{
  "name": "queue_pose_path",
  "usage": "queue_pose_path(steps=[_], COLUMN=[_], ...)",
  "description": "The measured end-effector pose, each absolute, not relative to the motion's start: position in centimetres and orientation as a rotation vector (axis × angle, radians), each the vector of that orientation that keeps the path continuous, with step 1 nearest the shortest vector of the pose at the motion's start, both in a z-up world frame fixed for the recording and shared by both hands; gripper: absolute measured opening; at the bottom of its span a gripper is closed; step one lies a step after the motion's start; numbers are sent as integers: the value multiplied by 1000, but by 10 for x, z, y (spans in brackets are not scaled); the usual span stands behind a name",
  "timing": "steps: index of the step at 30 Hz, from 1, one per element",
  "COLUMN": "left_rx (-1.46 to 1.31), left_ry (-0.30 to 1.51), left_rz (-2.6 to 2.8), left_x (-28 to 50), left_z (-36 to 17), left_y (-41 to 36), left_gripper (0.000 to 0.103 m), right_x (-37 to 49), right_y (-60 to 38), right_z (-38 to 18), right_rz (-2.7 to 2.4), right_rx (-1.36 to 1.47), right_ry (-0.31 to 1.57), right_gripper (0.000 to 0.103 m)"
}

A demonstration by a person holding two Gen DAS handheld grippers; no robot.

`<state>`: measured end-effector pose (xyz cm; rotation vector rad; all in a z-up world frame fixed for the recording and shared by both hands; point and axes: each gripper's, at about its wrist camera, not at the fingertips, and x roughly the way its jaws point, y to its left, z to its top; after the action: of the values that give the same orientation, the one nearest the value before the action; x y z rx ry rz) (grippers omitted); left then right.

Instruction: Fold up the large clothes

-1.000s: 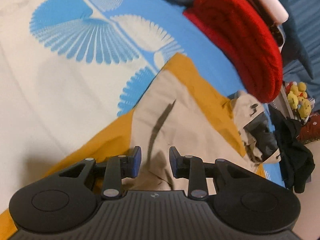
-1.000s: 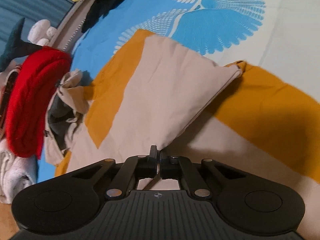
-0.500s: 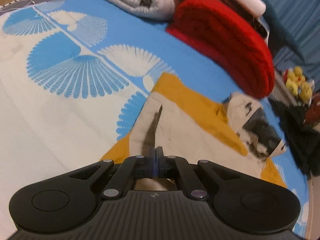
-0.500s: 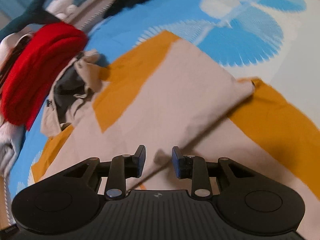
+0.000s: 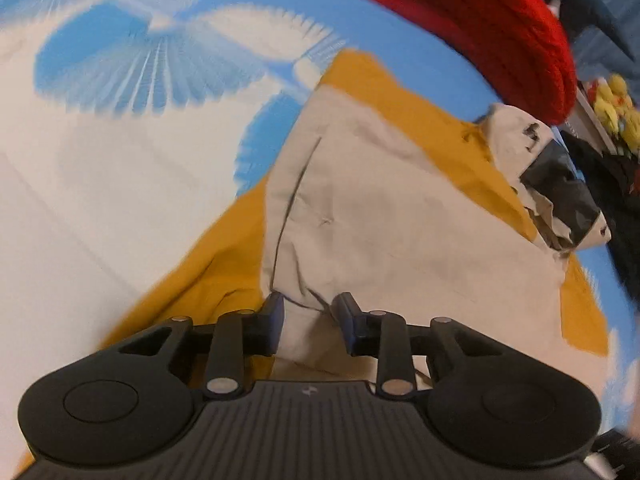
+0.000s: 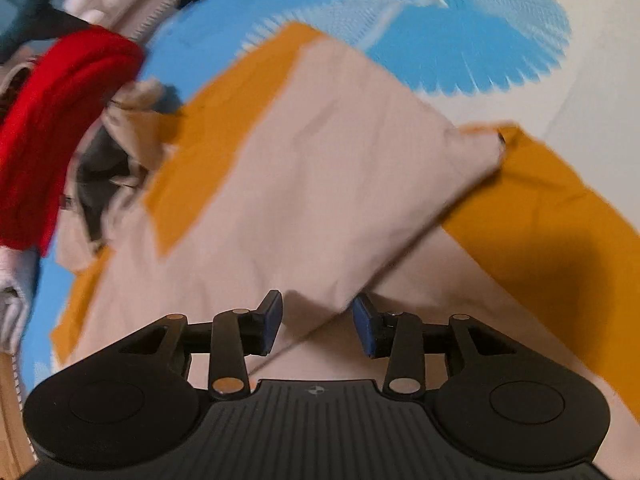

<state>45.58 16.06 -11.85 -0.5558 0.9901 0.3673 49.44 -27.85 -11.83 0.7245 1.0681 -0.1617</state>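
Note:
A large beige and mustard-yellow garment [image 5: 400,216] lies partly folded on the bed, its dark-lined hood [image 5: 560,188] bunched at the far end. It also shows in the right wrist view [image 6: 320,184], a beige folded panel lying over the yellow part. My left gripper [image 5: 310,320] is open, its jaws either side of a raised beige fold at the near edge. My right gripper [image 6: 318,320] is open, its jaws straddling the corner of the folded beige panel. Neither holds the cloth.
The bed sheet [image 5: 120,160] is white and blue with fan patterns. A red knitted cloth [image 5: 500,20] lies beyond the garment and shows in the right wrist view [image 6: 48,120]. Yellow plush toys [image 5: 616,108] and dark clothes [image 5: 624,216] sit at the right edge.
My left gripper shut on the beige fold half a second ago and has now opened. My right gripper, shut on the panel's corner a second ago, opened and stays open.

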Motion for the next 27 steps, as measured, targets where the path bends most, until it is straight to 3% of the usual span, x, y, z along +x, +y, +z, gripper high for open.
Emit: queue_pose_path(steps=[4, 7, 9, 11, 18, 27], left_rx=[-411, -512, -642, -686, -414, -204], left_ry=[869, 985, 1077, 1057, 904, 791], left_rz=[317, 332, 352, 369, 377, 310], left_x=[457, 460, 457, 450, 447, 447], left_z=[-90, -113, -133, -130, -81, -56], left_y=[143, 152, 163, 167, 135, 98], left_gripper=[39, 47, 47, 47, 47, 47], right_x=[495, 493, 491, 487, 475, 457], right_y=[-277, -277, -276, -276, -282, -299], right_z=[-98, -92, -84, -76, -59, -47], right_rz=[-135, -160, -167, -162, -159, -153], right_rx=[646, 583, 494, 418, 315, 226], right_ry=[1001, 1000, 988, 971, 963, 957], right_gripper=[42, 42, 42, 42, 42, 42])
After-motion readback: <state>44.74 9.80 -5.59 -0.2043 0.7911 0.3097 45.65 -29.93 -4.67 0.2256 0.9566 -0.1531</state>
